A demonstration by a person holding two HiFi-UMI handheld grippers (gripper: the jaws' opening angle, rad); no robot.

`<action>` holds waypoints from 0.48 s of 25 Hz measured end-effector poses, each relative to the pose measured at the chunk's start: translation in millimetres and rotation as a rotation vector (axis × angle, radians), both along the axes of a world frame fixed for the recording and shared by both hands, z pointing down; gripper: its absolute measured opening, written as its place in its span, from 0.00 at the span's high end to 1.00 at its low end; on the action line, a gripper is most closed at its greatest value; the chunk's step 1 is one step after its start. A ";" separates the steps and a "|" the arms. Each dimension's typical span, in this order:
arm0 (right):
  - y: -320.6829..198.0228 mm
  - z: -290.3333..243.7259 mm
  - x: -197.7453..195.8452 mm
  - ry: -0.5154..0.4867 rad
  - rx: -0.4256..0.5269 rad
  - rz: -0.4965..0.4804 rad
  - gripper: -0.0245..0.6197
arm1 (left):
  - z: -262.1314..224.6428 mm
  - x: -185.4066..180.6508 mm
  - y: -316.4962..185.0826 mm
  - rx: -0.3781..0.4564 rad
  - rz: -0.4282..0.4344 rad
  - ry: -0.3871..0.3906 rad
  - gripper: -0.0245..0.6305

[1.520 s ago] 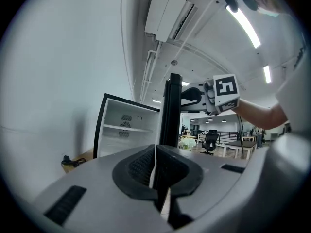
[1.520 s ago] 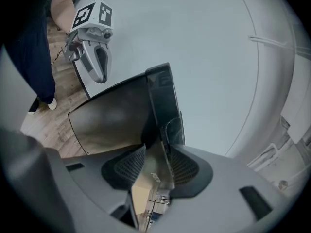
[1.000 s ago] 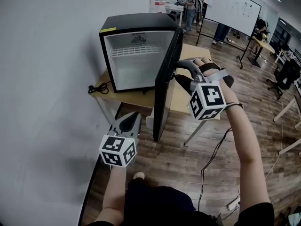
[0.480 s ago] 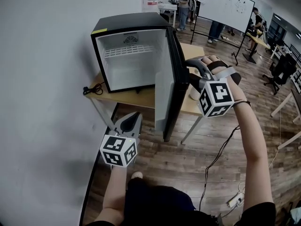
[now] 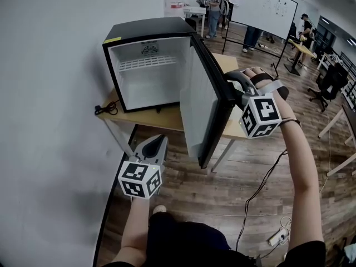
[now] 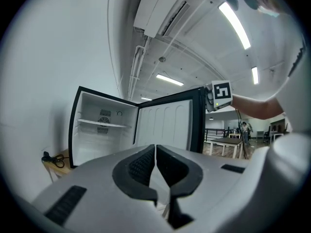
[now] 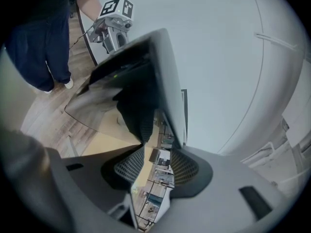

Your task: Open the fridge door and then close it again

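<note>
Wood floor (image 5: pixel 211 188), white wall (image 5: pixel 50 93), table (image 5: pixel 161 118); fridge door (image 5: pixel 194 96) open

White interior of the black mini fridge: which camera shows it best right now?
Head view: the whole white interior with its shelf lies open to it. Left gripper view shows the interior smaller, at a slant. Right gripper view shows only the black door.

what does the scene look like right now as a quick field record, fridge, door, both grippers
fridge: black mini fridge on a wooden table, against the wall
door: wide open, white inner face showing
interior: white, one wire shelf, nothing stored in view
right gripper: fingers either side of the door's free edge, gripping it
left gripper: fingers together, empty, held low away from the fridge
</note>
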State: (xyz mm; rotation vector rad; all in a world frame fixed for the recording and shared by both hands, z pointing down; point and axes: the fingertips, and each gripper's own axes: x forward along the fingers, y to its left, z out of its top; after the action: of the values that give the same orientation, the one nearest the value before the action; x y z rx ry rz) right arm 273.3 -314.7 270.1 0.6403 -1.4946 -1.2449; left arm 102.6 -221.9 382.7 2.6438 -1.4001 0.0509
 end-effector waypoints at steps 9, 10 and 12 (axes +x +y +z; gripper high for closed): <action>-1.6 1.5 2.0 0.006 0.001 -0.006 0.75 | 4.3 6.6 -3.1 -0.003 0.001 -0.005 0.95; -1.4 1.5 2.0 0.006 0.004 -0.004 0.75 | 4.9 7.0 -3.3 -0.006 0.000 -0.005 0.95; -1.8 1.4 1.2 0.009 0.010 -0.001 0.75 | 5.2 6.9 -4.2 -0.009 -0.003 -0.004 0.95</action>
State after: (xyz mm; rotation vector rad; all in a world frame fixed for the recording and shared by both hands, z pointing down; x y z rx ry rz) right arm 274.5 -316.5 271.5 0.6395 -1.4827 -1.2553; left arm 109.5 -226.1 388.0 2.6364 -1.4016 0.0621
